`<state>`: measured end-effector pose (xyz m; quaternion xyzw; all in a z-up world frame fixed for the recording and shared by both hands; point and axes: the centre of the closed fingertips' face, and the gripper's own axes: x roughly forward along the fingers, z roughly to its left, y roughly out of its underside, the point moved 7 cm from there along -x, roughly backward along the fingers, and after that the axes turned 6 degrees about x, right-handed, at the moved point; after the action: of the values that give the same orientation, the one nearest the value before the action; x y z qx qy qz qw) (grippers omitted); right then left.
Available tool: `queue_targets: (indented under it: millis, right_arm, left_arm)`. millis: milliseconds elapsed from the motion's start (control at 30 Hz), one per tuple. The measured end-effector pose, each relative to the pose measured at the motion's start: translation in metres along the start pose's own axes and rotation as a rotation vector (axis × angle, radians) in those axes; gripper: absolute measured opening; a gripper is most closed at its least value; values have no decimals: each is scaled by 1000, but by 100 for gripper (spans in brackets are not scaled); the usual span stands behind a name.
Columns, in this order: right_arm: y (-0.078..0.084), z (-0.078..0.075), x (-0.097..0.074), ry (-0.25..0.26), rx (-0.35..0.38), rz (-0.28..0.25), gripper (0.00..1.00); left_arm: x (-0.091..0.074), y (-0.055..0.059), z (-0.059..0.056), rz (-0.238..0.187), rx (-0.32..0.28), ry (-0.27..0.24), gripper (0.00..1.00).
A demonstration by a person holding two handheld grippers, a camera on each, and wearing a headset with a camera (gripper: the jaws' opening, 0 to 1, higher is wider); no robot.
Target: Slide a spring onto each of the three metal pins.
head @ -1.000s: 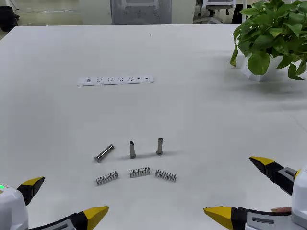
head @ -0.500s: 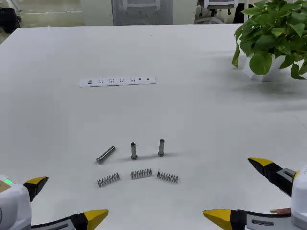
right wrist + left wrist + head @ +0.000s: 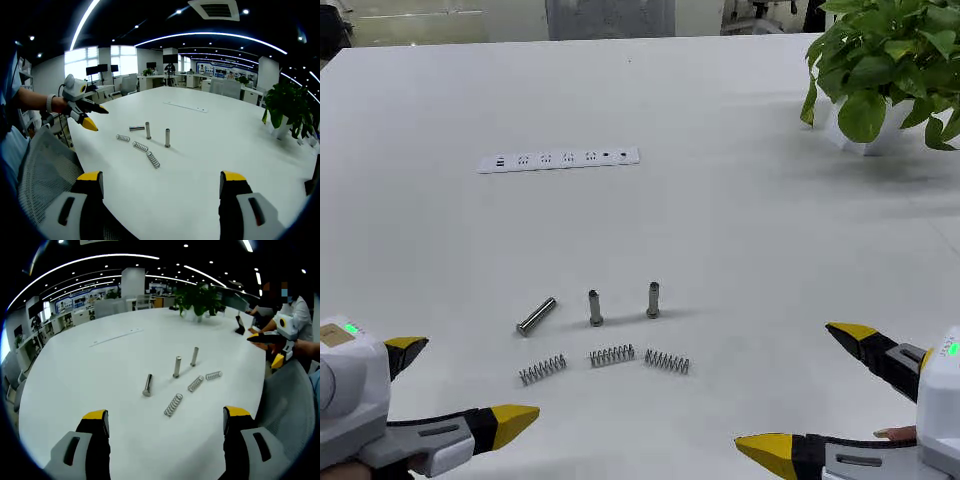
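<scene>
Springs, three in a row, lie on the white desk, just nearer you than three metal pins: two upright, one lying. Your left claw and right claw hover wide apart, empty.

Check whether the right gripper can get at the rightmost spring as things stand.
Probably yes. The right gripper is open, and the rightmost spring lies flat on the table with bare surface between them; the nearest upright pin stands apart behind it.
</scene>
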<state>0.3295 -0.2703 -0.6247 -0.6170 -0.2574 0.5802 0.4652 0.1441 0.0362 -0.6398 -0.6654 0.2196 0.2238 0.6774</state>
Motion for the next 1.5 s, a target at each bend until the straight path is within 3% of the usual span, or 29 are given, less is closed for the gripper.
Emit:
queue_targets:
  millis: [400,533,600,1033,1267,1500]
  right_arm:
    - [4,-3,3,-1,15,13,98]
    - [5,-5,4,0,20,18,97]
    - [5,-4,5,-1,21,20,97]
    - [5,-6,11,-13,26,25,96]
    - [5,-7,9,-11,31,30,96]
    - [7,-9,7,0,37,28,96]
  left_arm:
    - [23,-18,13,2,17,26,92]
    - [31,-23,12,17,20,31,88]
    - [35,-24,19,26,24,30,87]
    - [63,-36,37,90,42,47,64]
    - [79,-41,34,135,58,64,54]
    - [95,-42,41,170,92,81,44]
